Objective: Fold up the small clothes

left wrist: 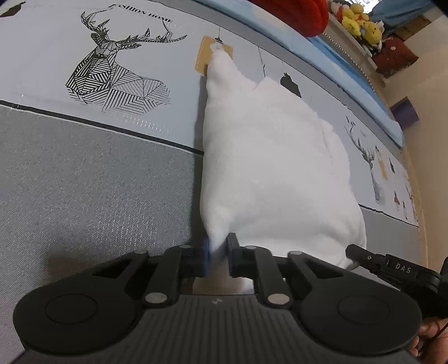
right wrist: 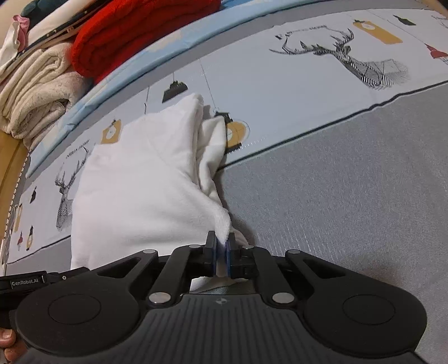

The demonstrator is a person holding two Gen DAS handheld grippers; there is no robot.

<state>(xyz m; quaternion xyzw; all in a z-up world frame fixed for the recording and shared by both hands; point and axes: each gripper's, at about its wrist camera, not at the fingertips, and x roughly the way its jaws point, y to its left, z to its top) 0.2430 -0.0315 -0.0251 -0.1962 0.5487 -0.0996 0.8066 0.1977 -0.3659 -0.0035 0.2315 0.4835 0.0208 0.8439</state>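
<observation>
Left gripper (left wrist: 217,256): jaws clenched on the near left corner of the white garment (left wrist: 274,173); a narrow pinch of cloth sits between the blue pads (left wrist: 206,256), slightly blurred. No cloth slack visible below the pads apart from a small fold under the linkage.

Right gripper (right wrist: 221,257): jaws clamped nearly together on the near right corner of the same white garment (right wrist: 140,182); fleecy edge bunches just above the pads (right wrist: 228,259).

Each gripper shows at the edge of the other's view, so both hold the near hem, one corner each. A bit of a hand (left wrist: 427,340) shows at the lower right of the left view, and fingers (right wrist: 7,340) at the lower left of the right view.

Garment: soft, white, fleecy. It runs away from the jaws over the grey part of the bed cover (left wrist: 92,182) and onto the pale printed band with the stag drawing (left wrist: 112,67). The far end narrows to a tip lying over a tan tag print (left wrist: 205,54). In the right view a second layer shows along the right side (right wrist: 212,148), folded under the top layer.

Far: red knit (right wrist: 134,33) and cream towels (right wrist: 36,92) stacked beyond the bed cover; yellow plush toys (left wrist: 358,21) on a shelf at far right of the left view.
</observation>
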